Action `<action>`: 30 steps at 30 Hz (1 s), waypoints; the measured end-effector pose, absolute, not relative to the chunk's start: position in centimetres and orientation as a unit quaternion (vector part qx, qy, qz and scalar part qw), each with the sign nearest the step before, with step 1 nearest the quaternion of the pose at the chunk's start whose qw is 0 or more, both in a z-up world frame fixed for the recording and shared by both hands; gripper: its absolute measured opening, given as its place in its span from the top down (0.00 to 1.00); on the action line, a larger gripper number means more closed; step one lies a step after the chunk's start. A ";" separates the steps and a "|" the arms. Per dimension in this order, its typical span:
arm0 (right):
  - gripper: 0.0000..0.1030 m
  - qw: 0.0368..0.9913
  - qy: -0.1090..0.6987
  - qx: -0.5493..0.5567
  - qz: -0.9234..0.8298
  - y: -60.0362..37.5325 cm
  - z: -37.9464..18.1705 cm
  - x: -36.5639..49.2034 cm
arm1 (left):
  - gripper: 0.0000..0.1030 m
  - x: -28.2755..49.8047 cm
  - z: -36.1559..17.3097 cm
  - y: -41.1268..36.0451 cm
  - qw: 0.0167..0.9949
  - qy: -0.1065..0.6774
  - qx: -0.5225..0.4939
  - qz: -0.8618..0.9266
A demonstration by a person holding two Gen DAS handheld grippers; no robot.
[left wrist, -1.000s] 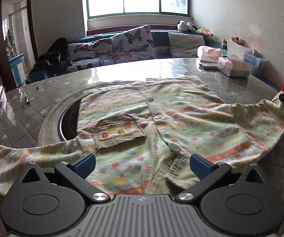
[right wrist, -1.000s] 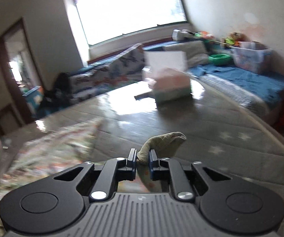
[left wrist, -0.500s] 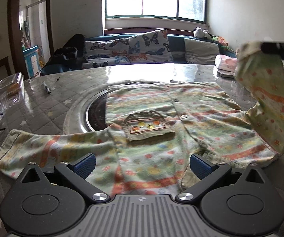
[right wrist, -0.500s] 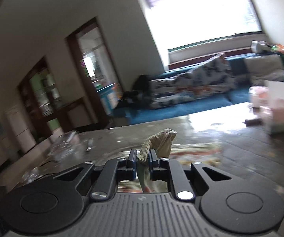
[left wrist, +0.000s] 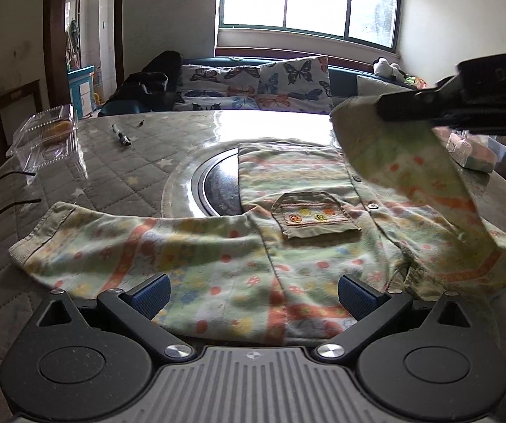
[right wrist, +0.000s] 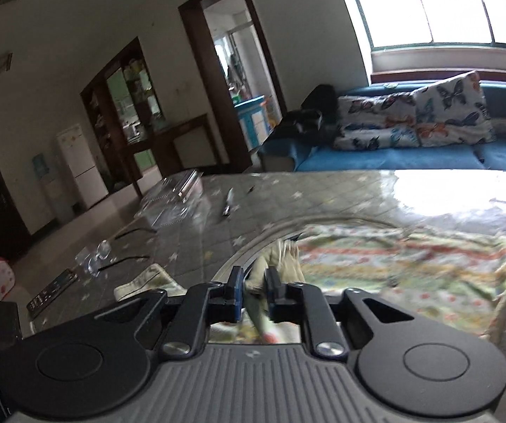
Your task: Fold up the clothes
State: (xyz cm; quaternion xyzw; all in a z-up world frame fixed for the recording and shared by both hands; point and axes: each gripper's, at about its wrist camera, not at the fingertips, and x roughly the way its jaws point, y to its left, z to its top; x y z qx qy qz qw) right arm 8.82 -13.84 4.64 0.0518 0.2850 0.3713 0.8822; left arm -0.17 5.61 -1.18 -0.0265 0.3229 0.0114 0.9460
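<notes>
Sleeve (left wrist: pixel 418 172) swung higher over shirt (left wrist: pixel 239 264), right tongs (right wrist: pixel 253 290) clamped, left tongs (left wrist: pixel 253 292) spread

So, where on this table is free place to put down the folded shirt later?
Bare quilted table lies between the pen, the clear plastic box and the shirt's flat sleeve. The far glossy strip before the sofa is bare too. The right edge is crowded by tissue packs, and the shirt covers the middle.

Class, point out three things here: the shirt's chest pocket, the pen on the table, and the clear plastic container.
chest pocket (left wrist: pixel 318 215), left wrist view, centre of its embroidered front.
pen (left wrist: pixel 122 135), left wrist view, middle of its barrel.
clear plastic container (left wrist: pixel 47 137), left wrist view, its lid.
</notes>
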 end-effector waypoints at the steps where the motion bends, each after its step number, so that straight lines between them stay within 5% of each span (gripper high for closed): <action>1: 0.79 0.881 0.286 0.052 0.373 -13.7 4.6 8.8 | 0.00 -0.1 -1.2 5.6 0.946 0.323 -0.027 0.012; 10: 0.64 0.895 0.301 -0.007 0.330 -16.9 3.8 8.8 | 0.00 0.7 -0.7 4.9 0.947 0.319 -0.021 0.009; 22: 0.61 0.891 0.378 -0.031 0.250 -25.2 -1.6 7.5 | 0.00 3.8 -1.4 0.3 0.943 0.329 0.020 -0.040; 30: 0.55 0.902 0.347 -0.018 0.257 -24.8 -0.5 8.9 | 0.00 4.6 -2.4 -0.3 0.939 0.341 0.036 -0.028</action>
